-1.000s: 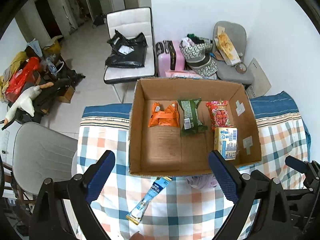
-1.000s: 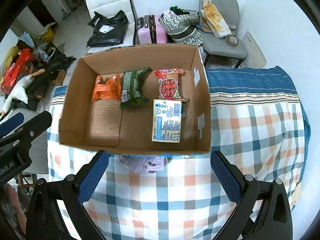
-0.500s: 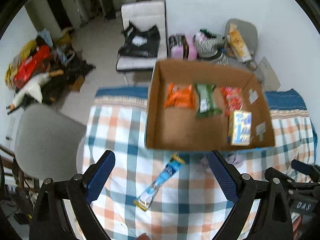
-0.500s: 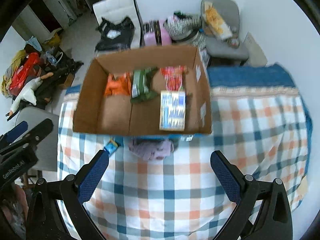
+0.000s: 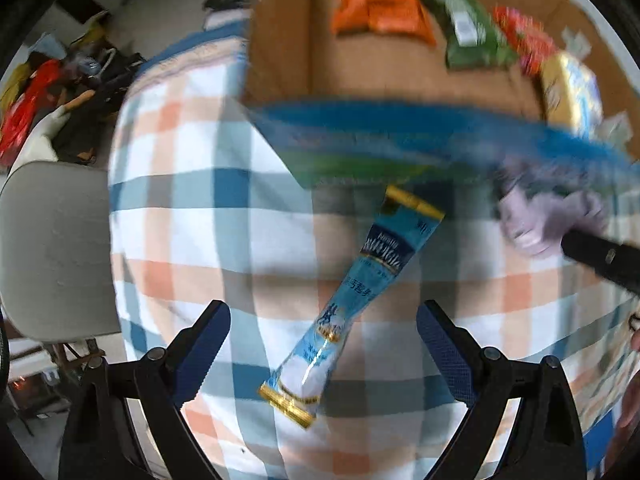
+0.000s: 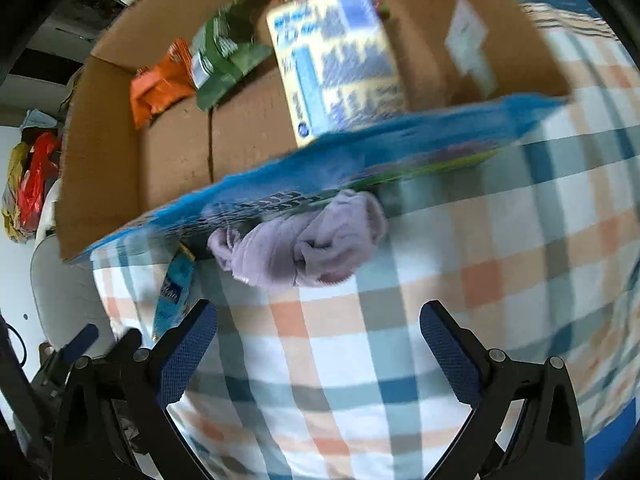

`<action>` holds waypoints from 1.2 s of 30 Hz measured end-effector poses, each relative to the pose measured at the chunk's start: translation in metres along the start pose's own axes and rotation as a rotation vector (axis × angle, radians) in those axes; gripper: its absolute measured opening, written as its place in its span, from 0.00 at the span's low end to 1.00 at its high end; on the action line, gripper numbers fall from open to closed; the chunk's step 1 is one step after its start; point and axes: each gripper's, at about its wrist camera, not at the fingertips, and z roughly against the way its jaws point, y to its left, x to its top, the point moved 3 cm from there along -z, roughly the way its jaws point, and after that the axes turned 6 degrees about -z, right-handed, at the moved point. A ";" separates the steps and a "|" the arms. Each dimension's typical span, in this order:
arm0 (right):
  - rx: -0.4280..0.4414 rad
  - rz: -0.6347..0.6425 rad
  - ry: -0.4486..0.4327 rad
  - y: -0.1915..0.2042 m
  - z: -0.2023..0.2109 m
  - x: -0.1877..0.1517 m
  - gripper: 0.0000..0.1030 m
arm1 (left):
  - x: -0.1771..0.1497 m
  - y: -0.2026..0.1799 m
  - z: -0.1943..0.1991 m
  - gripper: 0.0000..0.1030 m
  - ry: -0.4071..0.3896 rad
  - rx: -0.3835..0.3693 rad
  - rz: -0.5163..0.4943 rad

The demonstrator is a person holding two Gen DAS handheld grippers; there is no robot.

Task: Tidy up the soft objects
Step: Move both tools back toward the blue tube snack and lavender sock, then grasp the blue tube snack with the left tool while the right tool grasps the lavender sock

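Sachet (image 5: 360, 292) lies flat on the bench (image 5: 192, 216) — long axis diagonal, far end toward the box (image 5: 384, 80). Left gripper (image 5: 323, 334) jaws open; right gripper (image 6: 318, 334) jaws open before the cloth (image 6: 300, 240).

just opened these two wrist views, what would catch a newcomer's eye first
The cardboard box at the back of the checked tablecloth stands out, holding orange, green and red snack packets and a yellow-and-blue carton. In front of it lie a crumpled lilac cloth, ahead of the open right gripper, and a long light-blue sachet, pointing between the fingers of the open left gripper.
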 end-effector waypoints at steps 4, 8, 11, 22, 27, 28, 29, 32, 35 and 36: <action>0.023 -0.030 0.008 0.008 -0.023 0.006 1.00 | 0.003 -0.006 -0.026 0.83 0.044 -0.009 -0.058; 0.037 -0.049 0.013 0.017 -0.036 0.009 0.86 | -0.002 -0.009 -0.036 0.46 0.087 -0.048 -0.049; 0.029 -0.043 0.025 0.023 -0.041 0.008 0.62 | -0.010 -0.011 -0.032 0.34 0.101 -0.082 -0.021; 0.053 0.007 0.055 0.018 -0.021 -0.009 0.21 | -0.052 -0.031 -0.025 0.21 0.159 -0.240 0.103; 0.041 0.022 0.106 0.009 -0.020 -0.016 0.13 | -0.056 -0.027 -0.032 0.22 0.158 -0.244 0.150; 0.066 -0.009 0.104 0.005 -0.019 -0.015 0.17 | -0.056 -0.025 -0.032 0.23 0.154 -0.248 0.156; 0.084 -0.040 0.106 -0.002 -0.020 -0.014 0.21 | -0.056 -0.024 -0.032 0.24 0.152 -0.250 0.159; 0.128 -0.136 0.078 -0.020 -0.013 -0.013 0.43 | -0.050 -0.016 -0.033 0.25 0.149 -0.254 0.166; 0.178 -0.221 0.060 -0.029 -0.009 -0.010 0.50 | -0.024 -0.012 -0.037 0.26 0.151 -0.261 0.182; 0.198 -0.246 0.057 -0.031 -0.010 -0.008 0.55 | -0.018 -0.008 -0.037 0.26 0.152 -0.266 0.192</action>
